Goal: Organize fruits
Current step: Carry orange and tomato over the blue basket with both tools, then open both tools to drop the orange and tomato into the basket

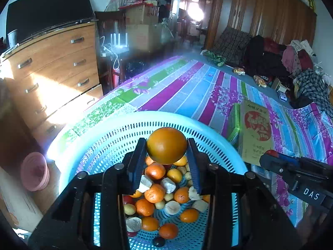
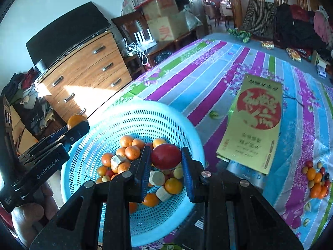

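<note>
Striped bedspread (image 2: 208,77): purple, blue, green and white bands cover the bed that everything rests on.
Blue basket (image 1: 145,118): perforated plastic, round, at the near edge of the bed; it holds a mixed heap of small oranges, pale cut chunks, yellowish and red small fruits.
Yellow box (image 2: 256,129): flat, printed with a red disc, lying on the bedspread just beside the basket; its long axis runs away from the cameras.
Left gripper (image 1: 167,145): jaws closed on a large orange (image 1: 166,144), held above the basket's heap, in front of its far wall.
Right gripper (image 2: 165,156): jaws closed on a red fruit (image 2: 165,156), held over the basket's right side.
Orange, shape: nearly round, so it has no clear long axis; the pads press on its left and right flanks.
Red fruit, shape: slightly oval, its long axis lying across the gap between the pads.
Sorted pile (image 2: 317,179): small orange, red, yellow and dark fruits clustered on the bedspread, well apart from the basket, to the right of the box.
Step in hand: likely the carry, each gripper having lifted one fruit out of the basket.
Next move: probably calls for taking each fruit past the rim to a spot on the bedspread, lowering until it rests, then opening gently so that it does not roll.
</note>
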`<state>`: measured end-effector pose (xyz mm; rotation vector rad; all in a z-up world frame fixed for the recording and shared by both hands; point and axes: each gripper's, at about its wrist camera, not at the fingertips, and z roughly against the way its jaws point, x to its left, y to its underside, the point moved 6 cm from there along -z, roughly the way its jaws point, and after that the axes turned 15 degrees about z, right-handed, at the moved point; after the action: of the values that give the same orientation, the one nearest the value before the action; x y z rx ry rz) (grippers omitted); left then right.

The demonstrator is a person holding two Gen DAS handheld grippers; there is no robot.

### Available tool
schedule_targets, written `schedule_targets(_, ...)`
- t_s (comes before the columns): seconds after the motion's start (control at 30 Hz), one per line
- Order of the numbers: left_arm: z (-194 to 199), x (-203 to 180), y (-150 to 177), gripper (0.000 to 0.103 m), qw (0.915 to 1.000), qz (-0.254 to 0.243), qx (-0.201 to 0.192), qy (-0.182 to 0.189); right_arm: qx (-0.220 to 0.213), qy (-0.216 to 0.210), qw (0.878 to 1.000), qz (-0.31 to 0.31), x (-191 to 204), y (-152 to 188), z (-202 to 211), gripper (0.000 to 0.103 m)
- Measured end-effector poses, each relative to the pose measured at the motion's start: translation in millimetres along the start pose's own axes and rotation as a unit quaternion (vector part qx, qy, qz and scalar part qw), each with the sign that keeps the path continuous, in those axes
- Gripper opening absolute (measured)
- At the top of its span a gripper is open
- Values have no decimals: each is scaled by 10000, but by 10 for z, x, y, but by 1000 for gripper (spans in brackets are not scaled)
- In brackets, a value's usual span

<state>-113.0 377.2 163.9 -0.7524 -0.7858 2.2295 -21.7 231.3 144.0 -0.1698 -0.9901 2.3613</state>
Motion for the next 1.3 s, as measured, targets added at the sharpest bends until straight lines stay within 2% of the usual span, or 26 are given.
schedule_targets(0.23, -196, 168, 88, 39, 9994, 52, 352, -17, 354, -47, 9993, -93, 78, 94, -289, 32)
schedule_targets(0.4, -259, 210, 103, 39, 9987, 40, 505, 24, 437, -10, 9990, -91, 110, 112, -378, 32)
schedule_targets(1.13, -373, 314, 98, 39, 9976, 66, 688, 3, 572, -6, 9983, -50, 159, 145, -500, 32)
schedule_targets(1.27, -398, 322, 106, 40, 9973, 51, 734, -40, 601, 50, 9982, -19, 157, 150, -508, 33)
schedule_targets(1.3, -406, 325, 113, 40, 9971, 55, 758, -54, 609, 56, 9981, -14, 156, 150, -509, 36)
